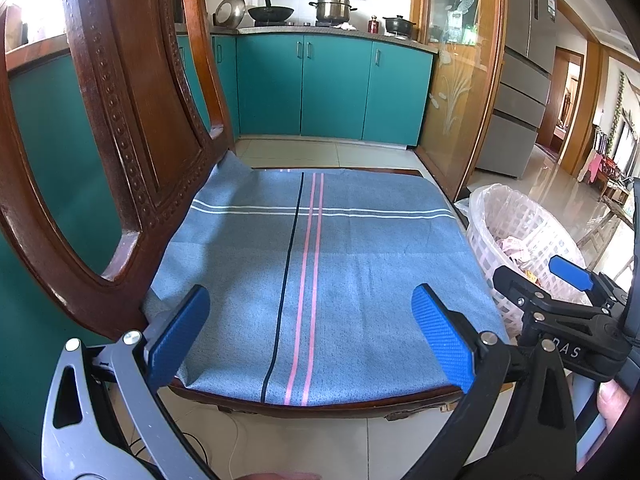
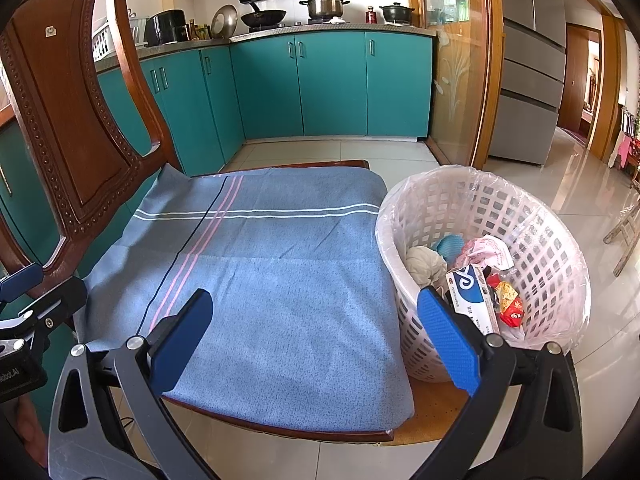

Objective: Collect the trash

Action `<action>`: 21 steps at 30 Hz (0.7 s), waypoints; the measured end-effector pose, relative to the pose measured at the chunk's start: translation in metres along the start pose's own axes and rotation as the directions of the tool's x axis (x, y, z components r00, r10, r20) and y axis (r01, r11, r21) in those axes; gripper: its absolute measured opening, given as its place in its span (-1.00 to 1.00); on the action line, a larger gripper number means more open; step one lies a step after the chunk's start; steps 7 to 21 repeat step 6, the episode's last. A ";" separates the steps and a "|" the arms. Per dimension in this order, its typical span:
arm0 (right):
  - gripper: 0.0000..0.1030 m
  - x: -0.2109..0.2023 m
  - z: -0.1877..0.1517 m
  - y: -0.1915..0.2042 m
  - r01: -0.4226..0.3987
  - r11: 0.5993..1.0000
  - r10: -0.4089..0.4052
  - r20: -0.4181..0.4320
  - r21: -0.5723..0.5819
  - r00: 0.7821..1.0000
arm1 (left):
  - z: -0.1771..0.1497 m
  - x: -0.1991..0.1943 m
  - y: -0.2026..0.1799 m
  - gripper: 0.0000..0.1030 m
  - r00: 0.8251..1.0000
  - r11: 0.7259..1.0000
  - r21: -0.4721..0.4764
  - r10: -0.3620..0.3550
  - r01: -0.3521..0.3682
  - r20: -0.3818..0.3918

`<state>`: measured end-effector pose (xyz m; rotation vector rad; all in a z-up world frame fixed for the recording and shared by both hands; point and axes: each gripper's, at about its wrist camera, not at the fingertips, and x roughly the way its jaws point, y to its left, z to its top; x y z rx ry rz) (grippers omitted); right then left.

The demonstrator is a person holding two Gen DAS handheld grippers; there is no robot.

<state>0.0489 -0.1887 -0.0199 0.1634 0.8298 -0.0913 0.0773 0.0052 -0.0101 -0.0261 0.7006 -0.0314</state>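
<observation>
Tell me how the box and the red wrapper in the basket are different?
The box is white with a blue logo; the wrapper is red and yellow. The box is stiff with straight edges; the wrapper is crumpled. The box stands tilted, looking bigger; the wrapper lies low beside it. Both sit in the basket with other trash.

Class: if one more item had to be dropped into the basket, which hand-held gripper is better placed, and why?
The right hand-held gripper: it is open, and the basket sits right by its right finger. The left hand-held gripper faces the cloth, farther from the basket.
</observation>
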 end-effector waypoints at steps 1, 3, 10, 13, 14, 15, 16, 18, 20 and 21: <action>0.94 0.000 0.000 0.000 0.000 1.000 0.000 -0.001 0.000 1.000 | 0.000 0.001 0.001 0.95 1.000 1.000 -0.004 0.000 0.000 -0.003; 0.94 0.000 0.000 0.000 0.000 1.000 0.000 -0.001 -0.001 1.000 | 0.000 0.001 0.001 0.95 1.000 1.000 -0.006 0.004 -0.004 -0.004; 0.94 0.000 0.000 0.000 0.000 1.000 0.000 -0.001 -0.001 1.000 | 0.000 0.003 0.002 0.95 1.000 1.000 -0.007 0.002 -0.002 -0.005; 0.94 0.000 0.000 0.000 0.000 1.000 0.000 -0.001 -0.001 1.000 | 0.000 0.003 0.002 0.95 1.000 1.000 -0.007 0.002 -0.002 -0.005; 0.94 0.000 0.000 0.000 0.000 1.000 0.000 -0.001 -0.001 1.000 | 0.000 0.003 0.002 0.95 1.000 1.000 -0.007 0.002 -0.002 -0.005; 0.94 0.000 0.000 0.000 0.000 1.000 0.000 -0.001 -0.001 1.000 | 0.000 0.003 0.002 0.95 1.000 1.000 -0.007 0.002 -0.002 -0.005; 0.94 0.000 0.000 0.000 0.000 1.000 0.000 -0.001 -0.001 1.000 | 0.000 0.003 0.002 0.95 1.000 1.000 -0.007 0.002 -0.002 -0.005; 0.94 0.000 0.000 0.000 0.000 1.000 0.000 -0.001 -0.001 1.000 | 0.000 0.003 0.002 0.95 1.000 1.000 -0.007 0.002 -0.002 -0.005; 0.94 0.000 0.000 0.000 0.000 1.000 0.000 -0.001 -0.001 1.000 | 0.000 0.003 0.002 0.95 1.000 1.000 -0.007 0.002 -0.002 -0.005; 0.94 0.000 0.000 0.000 0.000 1.000 0.000 -0.001 -0.001 1.000 | 0.000 0.003 0.002 0.95 1.000 1.000 -0.007 0.002 -0.002 -0.005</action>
